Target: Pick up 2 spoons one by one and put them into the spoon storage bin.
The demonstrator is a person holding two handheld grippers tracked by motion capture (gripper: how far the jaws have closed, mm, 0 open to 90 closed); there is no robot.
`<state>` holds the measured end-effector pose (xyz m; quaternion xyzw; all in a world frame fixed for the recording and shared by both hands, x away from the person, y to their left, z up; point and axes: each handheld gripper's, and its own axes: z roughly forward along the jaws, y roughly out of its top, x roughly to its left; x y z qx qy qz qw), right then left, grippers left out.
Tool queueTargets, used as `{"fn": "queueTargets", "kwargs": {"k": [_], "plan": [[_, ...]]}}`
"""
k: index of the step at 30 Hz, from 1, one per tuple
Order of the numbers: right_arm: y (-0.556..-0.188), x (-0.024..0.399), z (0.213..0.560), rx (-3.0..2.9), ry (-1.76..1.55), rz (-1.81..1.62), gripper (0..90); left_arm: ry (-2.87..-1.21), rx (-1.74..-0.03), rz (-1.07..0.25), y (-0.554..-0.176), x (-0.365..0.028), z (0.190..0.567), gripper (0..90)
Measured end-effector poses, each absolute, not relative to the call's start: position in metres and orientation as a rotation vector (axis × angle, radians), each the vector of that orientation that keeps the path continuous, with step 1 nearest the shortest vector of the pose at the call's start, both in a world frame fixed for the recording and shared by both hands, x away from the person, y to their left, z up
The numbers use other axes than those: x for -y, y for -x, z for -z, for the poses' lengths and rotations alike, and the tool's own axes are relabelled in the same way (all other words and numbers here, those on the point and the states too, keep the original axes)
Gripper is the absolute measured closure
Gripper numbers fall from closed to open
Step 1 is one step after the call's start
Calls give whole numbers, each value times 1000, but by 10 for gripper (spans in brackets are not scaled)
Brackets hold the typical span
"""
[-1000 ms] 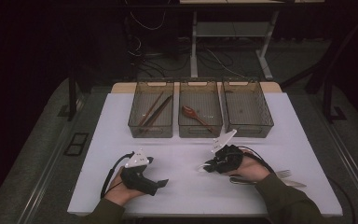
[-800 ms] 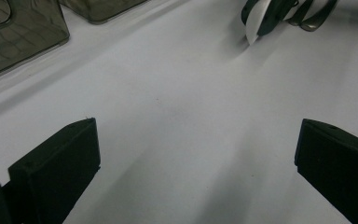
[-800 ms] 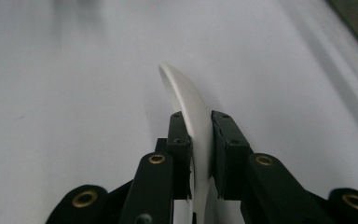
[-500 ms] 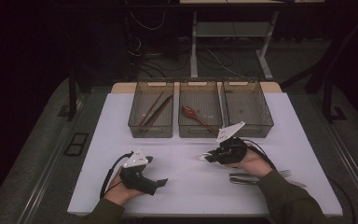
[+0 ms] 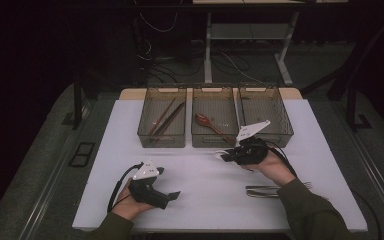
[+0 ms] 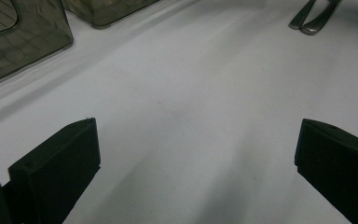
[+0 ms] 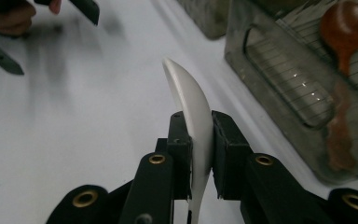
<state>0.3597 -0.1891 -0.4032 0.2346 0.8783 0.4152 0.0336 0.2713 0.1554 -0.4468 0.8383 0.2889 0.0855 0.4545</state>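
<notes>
A white spoon (image 7: 189, 105) is pinched on edge between the black jaws of my right gripper (image 7: 199, 154), which is shut on it. From above, that right gripper (image 5: 228, 156) hovers just in front of the middle bin (image 5: 215, 141), with the white spoon (image 5: 220, 153) sticking out to the left. A brown spoon (image 5: 208, 123) lies inside the middle bin, and the right gripper view also catches this brown spoon (image 7: 343, 28). My left gripper (image 5: 173, 195) rests low near the table's front left. Its jaws stand wide apart over bare white tabletop in the left gripper view, so the left gripper (image 6: 196, 154) is open.
Three smoky plastic bins line the back of the white table (image 5: 200, 175). The left bin (image 5: 147, 136) holds dark chopsticks (image 5: 165, 119); the right bin (image 5: 282, 131) looks bare. Metal cutlery (image 5: 266, 190) lies under my right forearm, and its handles (image 6: 313, 16) show ahead of the left gripper.
My right gripper has risen and moved toward the bins, carrying the white spoon. The left gripper has stayed put.
</notes>
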Motion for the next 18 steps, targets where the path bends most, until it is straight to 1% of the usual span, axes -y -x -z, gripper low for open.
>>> {"fn": "queueTargets", "kwargs": {"k": [18], "plan": [[-378,201,372,-2525,-812,-1425,784,-2066,-722,-211,-272,-155,447,0]]}}
